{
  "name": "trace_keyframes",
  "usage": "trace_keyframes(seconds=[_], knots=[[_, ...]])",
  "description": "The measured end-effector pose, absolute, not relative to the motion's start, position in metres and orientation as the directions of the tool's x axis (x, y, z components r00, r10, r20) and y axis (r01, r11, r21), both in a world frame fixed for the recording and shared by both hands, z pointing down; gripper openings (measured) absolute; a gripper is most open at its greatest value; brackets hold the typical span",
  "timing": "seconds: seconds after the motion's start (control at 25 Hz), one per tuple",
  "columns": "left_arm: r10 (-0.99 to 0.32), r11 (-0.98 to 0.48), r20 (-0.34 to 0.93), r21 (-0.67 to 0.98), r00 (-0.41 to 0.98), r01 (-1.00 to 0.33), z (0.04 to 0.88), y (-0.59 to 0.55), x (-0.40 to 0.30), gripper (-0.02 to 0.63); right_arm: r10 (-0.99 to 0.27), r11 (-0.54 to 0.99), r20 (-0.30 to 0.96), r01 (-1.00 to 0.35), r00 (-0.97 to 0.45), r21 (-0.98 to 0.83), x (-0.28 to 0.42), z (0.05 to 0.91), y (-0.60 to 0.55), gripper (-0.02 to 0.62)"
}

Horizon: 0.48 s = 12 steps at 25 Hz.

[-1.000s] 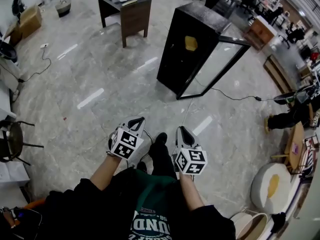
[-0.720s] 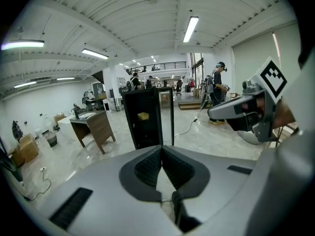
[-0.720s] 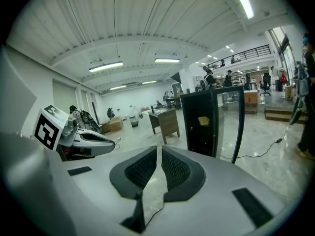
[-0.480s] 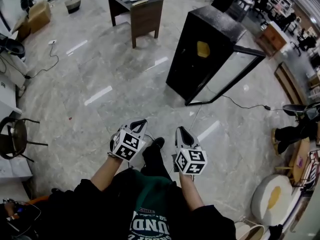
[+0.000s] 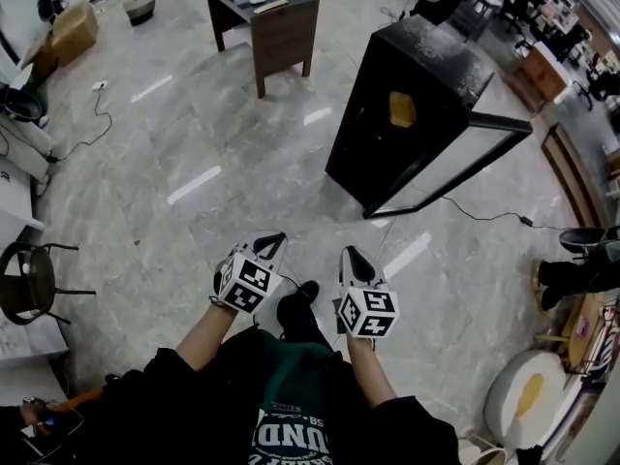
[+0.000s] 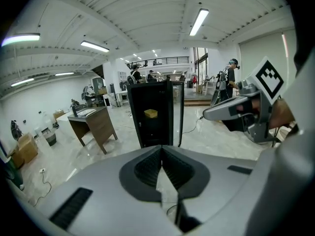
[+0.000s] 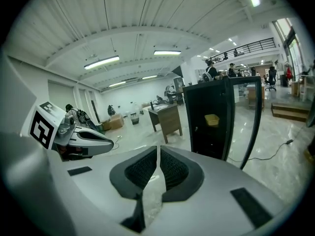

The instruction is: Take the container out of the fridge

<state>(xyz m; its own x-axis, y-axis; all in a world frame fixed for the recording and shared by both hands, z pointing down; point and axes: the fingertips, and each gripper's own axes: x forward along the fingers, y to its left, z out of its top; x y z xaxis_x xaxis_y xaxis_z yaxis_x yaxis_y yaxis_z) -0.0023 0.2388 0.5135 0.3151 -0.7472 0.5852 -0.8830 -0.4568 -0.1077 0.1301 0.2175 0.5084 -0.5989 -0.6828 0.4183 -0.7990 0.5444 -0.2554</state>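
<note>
A tall black fridge (image 5: 412, 95) stands on the marble floor with its glass door (image 5: 455, 168) swung open to the right. A small yellow container (image 5: 402, 109) sits on a shelf inside. Both grippers are held side by side in front of the person, well short of the fridge. My left gripper (image 5: 274, 240) is shut and holds nothing; my right gripper (image 5: 349, 253) is likewise shut and bare. The left gripper view shows the fridge (image 6: 156, 113) and container (image 6: 150, 113) straight past the closed left gripper (image 6: 161, 148). In the right gripper view the container (image 7: 212, 119) lies right of the right gripper (image 7: 158, 148).
A brown wooden desk (image 5: 263, 13) stands left of the fridge at the back. A black power cable (image 5: 484, 211) trails across the floor from the fridge. A dark chair (image 5: 29, 279) is at the left edge, a round white table (image 5: 523, 390) at lower right.
The fridge has come closer and shifted right in the head view as the person walks toward it. Both grippers travel along, still shut and side by side.
</note>
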Motion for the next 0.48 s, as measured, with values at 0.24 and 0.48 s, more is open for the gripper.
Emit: trace_keyframes(seconds=[0.24, 0.48], knots=[[-0.736, -0.476, 0.589, -0.099, 0.334, -0.874, 0.512, 0.176, -0.006, 0.014, -0.668, 0.554, 0.428, -0.791, -0.609, -0.26, 0.113, 0.508, 0.15, 0.037], [-0.732, -0.477, 0.593, -0.093, 0.336, -0.874, 0.51, 0.129, -0.012, 0.014, -0.661, 0.566, 0.428, -0.784, -0.616, -0.255, 0.101, 0.503, 0.102, 0.037]])
